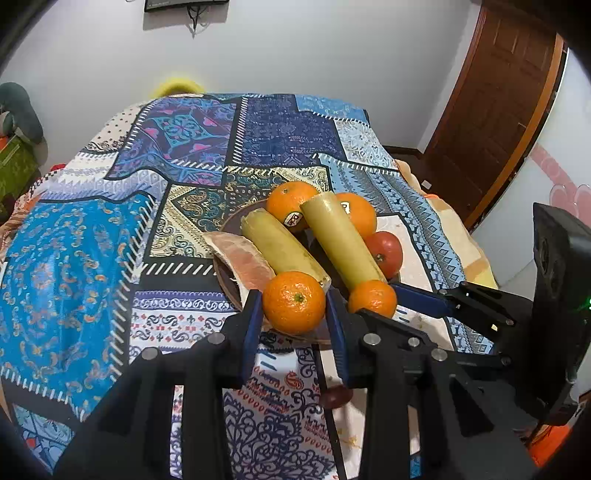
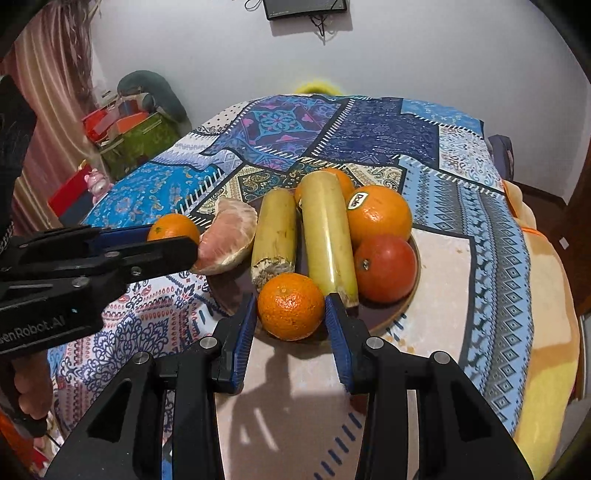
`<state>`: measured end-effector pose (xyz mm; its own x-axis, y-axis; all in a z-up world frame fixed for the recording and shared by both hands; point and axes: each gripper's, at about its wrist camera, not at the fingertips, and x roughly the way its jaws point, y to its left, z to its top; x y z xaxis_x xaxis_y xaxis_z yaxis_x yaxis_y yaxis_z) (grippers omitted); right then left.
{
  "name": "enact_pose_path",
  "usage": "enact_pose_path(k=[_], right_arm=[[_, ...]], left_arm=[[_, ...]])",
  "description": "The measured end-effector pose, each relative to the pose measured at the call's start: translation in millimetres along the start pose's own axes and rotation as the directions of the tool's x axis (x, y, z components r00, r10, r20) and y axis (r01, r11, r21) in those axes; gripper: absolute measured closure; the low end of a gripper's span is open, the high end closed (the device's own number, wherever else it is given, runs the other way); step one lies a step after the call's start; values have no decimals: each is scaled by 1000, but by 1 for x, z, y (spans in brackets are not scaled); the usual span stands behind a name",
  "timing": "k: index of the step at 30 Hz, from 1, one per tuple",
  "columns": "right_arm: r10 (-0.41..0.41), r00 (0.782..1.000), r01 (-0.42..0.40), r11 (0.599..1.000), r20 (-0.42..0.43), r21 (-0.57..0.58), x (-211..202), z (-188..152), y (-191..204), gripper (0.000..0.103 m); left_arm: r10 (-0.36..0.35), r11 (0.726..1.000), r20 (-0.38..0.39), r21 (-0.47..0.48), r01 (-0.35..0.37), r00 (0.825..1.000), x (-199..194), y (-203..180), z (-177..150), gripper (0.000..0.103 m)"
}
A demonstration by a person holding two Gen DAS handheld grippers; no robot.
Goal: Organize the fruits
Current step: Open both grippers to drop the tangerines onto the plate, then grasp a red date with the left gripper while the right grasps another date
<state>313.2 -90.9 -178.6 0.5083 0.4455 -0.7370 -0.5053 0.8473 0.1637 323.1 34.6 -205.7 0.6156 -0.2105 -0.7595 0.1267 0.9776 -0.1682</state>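
Mandarins (image 1: 293,302) (image 2: 290,306) clamped in left tongs (image 1: 293,314) and right tongs (image 2: 290,317); dark-red fruit (image 1: 335,397) only in left view.

Two small mandarins (image 1: 293,302) (image 2: 290,305) held in fingers beside the fruit-heaped brown plate (image 2: 391,314).

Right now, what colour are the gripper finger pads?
Blue, ribbed pads on black fingers; clearest in the right wrist view.

Room: pale wall (image 2: 424,59) carrying a dark screen (image 2: 306,9); brown wooden door (image 1: 495,107) standing right; patchwork cloth (image 1: 155,206) covering the table; striped curtain (image 2: 48,92) hanging left.
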Motion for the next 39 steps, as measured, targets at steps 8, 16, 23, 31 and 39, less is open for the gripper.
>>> enact_pose_path(k=[8,16,23,31,39], right_arm=[[9,1000,-9,1000,4,-22,8,2,2,68],[4,1000,-4,1000,14,-1,1,3,-4,64],[-27,999,28,1000,47,-11,-25,3,-4,64],[-62,995,64,998,77,-16,-57,-4,-10,59],[-91,996,91,996,23,-3,-65,-29,-32,56]], left_arm=[[-2,1000,-9,-12,1,1000,16,4,3,62],[10,1000,-6,-19,-10,1000,4,5,-4,62],[21,1000,4,-9,-21,1000,-20,0,-12,62],[25,1000,-2,-4,-25,1000,-38,-12,-28,56],[17,1000,-61,11,-16,998,-27,-26,-48,55]])
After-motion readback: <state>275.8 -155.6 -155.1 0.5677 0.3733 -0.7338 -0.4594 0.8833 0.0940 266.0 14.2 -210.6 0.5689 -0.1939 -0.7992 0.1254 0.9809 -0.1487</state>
